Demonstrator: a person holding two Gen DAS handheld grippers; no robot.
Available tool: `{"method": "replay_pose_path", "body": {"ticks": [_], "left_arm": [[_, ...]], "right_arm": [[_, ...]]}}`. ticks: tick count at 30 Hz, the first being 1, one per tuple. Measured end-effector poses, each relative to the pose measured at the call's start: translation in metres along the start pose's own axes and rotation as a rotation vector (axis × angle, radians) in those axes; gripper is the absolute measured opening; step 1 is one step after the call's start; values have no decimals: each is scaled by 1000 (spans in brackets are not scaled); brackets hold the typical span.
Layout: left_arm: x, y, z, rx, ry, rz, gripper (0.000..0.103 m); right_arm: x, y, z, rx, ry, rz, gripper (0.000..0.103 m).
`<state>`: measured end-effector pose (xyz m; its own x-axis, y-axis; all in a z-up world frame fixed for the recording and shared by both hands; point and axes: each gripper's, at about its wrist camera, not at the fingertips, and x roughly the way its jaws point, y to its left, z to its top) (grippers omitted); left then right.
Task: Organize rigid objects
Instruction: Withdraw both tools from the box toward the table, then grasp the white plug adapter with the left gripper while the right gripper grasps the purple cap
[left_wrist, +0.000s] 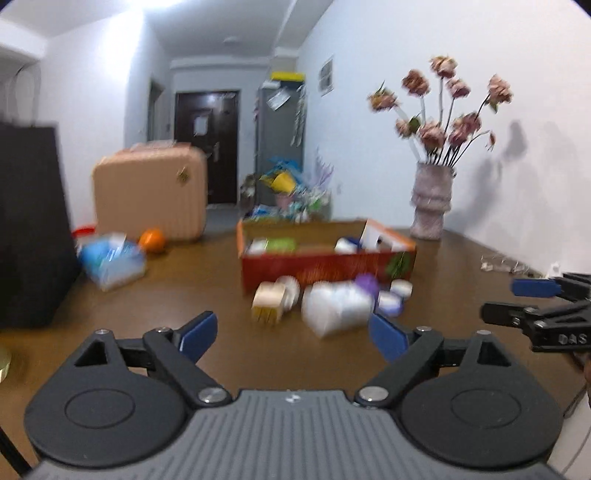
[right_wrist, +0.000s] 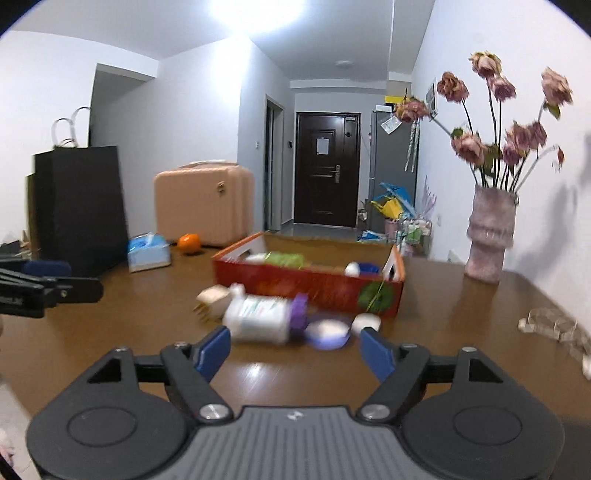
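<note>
I held my left gripper (left_wrist: 291, 334) low over the brown wooden table (left_wrist: 184, 295), its blue-padded jaws spread wide with nothing between them. My right gripper (right_wrist: 295, 349) hovered beside it to the right, jaws likewise apart and empty.

Ahead of both lay the loose things: a white plastic bottle with a purple cap (right_wrist: 264, 314) on its side, a beige wooden brush (right_wrist: 212, 299) just left of it, and a small round white-and-purple jar (right_wrist: 328, 332) to its right. Just beyond them stood the open red cardboard box (right_wrist: 314, 286), already holding several items. Far right stood a pale ribbed vase of dried pink flowers (right_wrist: 489, 236); far left, a blue tissue pack (right_wrist: 147, 253) and an orange (right_wrist: 189, 243).
</note>
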<state>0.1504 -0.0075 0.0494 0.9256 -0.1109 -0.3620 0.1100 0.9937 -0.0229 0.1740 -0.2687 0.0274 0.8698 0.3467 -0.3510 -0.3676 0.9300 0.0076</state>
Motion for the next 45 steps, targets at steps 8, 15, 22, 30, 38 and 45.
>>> {"method": "replay_pose_path", "body": {"ticks": [8, 15, 22, 30, 38, 45], "left_arm": [[-6, 9, -44, -12, 114, 53, 92], [27, 10, -44, -21, 167, 55, 92], [83, 21, -19, -12, 182, 62, 91], [185, 31, 14, 48, 236, 44, 79], [249, 45, 18, 6, 270, 7, 64], [255, 48, 10, -13, 296, -19, 39]], "right_arm": [[2, 13, -41, 43, 110, 2, 80], [29, 2, -33, 73, 144, -45, 77], [80, -20, -8, 105, 165, -58, 60], [157, -43, 35, 166, 151, 13, 56], [230, -52, 37, 284, 233, 86, 42], [235, -58, 34, 365, 217, 130, 15]]}}
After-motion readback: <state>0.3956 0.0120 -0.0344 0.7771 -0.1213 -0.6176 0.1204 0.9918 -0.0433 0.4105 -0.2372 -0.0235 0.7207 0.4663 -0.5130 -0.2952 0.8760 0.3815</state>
